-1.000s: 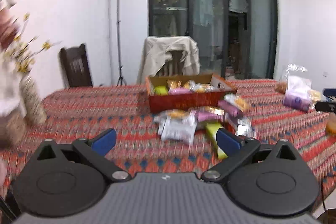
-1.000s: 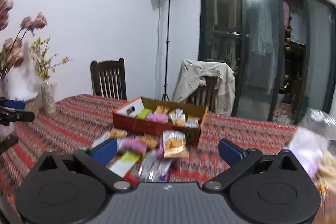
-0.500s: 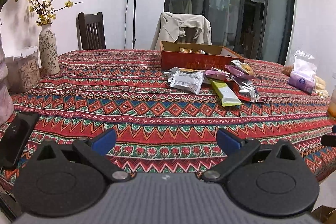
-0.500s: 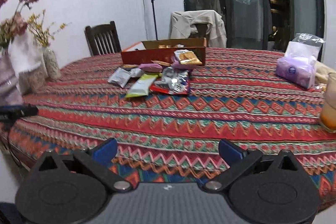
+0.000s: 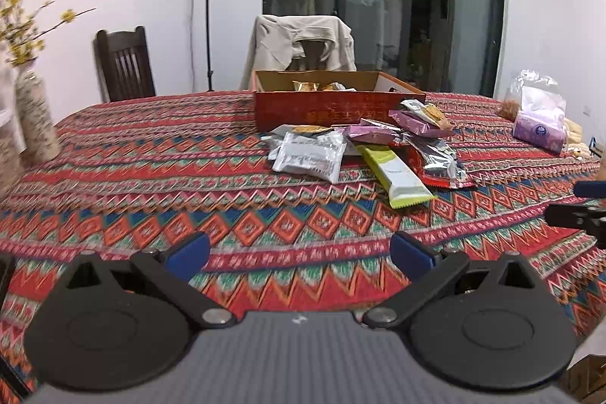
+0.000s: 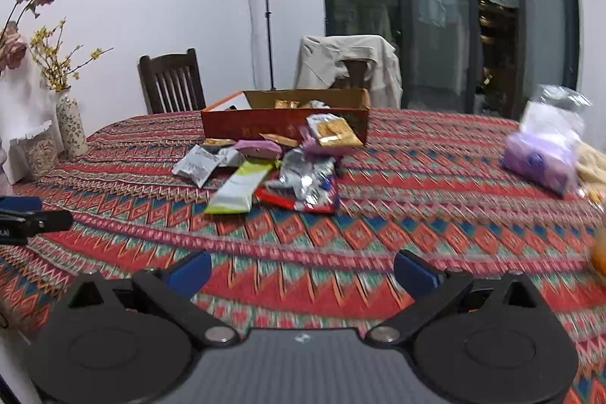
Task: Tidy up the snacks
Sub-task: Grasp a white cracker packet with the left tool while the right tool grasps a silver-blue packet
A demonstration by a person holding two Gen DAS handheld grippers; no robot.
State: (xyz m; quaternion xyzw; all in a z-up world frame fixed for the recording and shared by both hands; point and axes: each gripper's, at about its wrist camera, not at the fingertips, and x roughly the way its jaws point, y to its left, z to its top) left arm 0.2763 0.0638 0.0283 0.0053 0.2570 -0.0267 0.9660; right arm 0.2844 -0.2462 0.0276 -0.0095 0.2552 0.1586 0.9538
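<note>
Desk [image 5: 151, 177] with a red zigzag-patterned cloth carries everything; the open red box [image 5: 333, 108] sits toward the far edge, mouth up, probably the home for the snacks since a few packets already show inside it; the loose snack pile [image 5: 363, 146] lies just in front of the box's near wall, some packets leaning on it, as if tipped out for sorting.

Largest loose piece is the silver foil bag [image 5: 435, 158] lying over a red wrapper; next the long yellow-green bar [image 5: 397, 177] pointing at the near edge; then the flat grey pouch [image 5: 310, 158] on the pile's left side; then pink packets [image 5: 375, 133] and a small packet with a biscuit picture [image 6: 333, 131] propped on the box; all thin crinkly wrappers, overlapping, so the top ones likely have to go first.

Left gripper [image 5: 299, 250] hovers over the near edge, fingers wide, holding nothing; right gripper [image 6: 303, 267] the same, fingers wide and empty; both well short of the pile, looks like an approach, nothing grasped yet; right view is blurred.
</note>
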